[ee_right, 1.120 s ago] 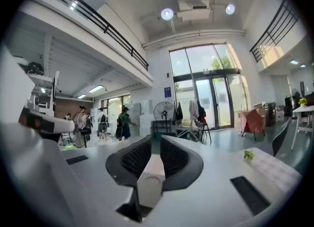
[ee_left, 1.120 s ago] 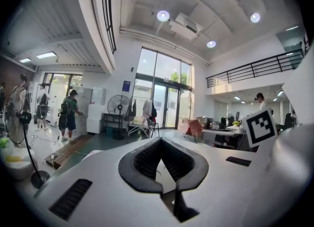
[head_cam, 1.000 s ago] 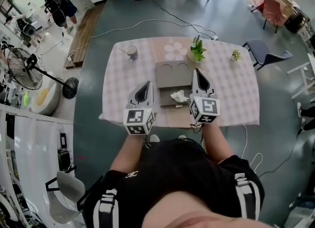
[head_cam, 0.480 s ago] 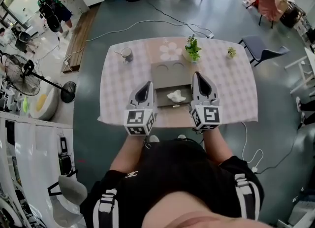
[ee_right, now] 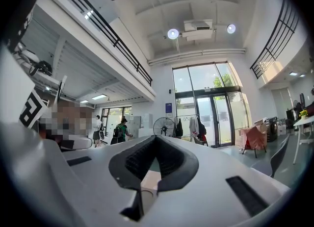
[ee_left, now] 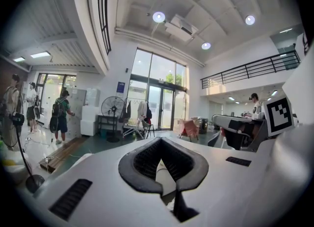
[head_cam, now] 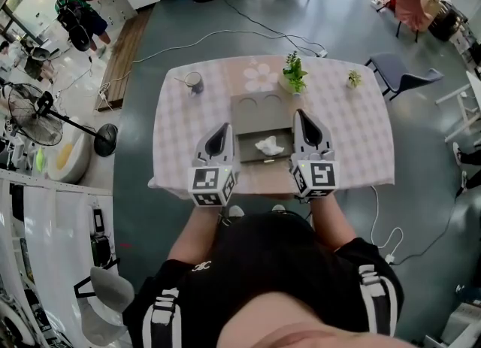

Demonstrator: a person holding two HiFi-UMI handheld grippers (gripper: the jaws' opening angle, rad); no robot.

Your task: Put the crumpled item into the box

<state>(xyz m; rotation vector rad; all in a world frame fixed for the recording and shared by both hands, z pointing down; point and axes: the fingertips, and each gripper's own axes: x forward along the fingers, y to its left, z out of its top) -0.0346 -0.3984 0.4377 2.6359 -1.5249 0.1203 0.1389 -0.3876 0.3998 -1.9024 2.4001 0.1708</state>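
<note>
The crumpled item (head_cam: 269, 145), white and wadded, lies on the lower, darker part of the grey box (head_cam: 261, 110). Whether it sits down inside that part cannot be told from above. The box's paler upper panel bears two round marks. Only the head view shows the item and the box.

The left gripper (head_cam: 222, 132) is just left of the item and the right gripper (head_cam: 302, 119) just right of it, with neither touching it. Both are above the near half of the table (head_cam: 361, 140), which wears a pink checked cloth. A mug (head_cam: 194, 81) and a potted plant (head_cam: 293, 74) stand at the table's far side.

The gripper views look level across the hall instead. In its own view the left gripper (ee_left: 160, 141) has its dark pads meeting at the tips with nothing pinched. The right gripper (ee_right: 156, 138) has its tips pressed together likewise and carries nothing. Both views show tall glass doors (ee_left: 159, 101) and a standing fan (ee_left: 113, 108). The left gripper view also catches the other gripper's marker cube (ee_left: 278, 116).
</note>
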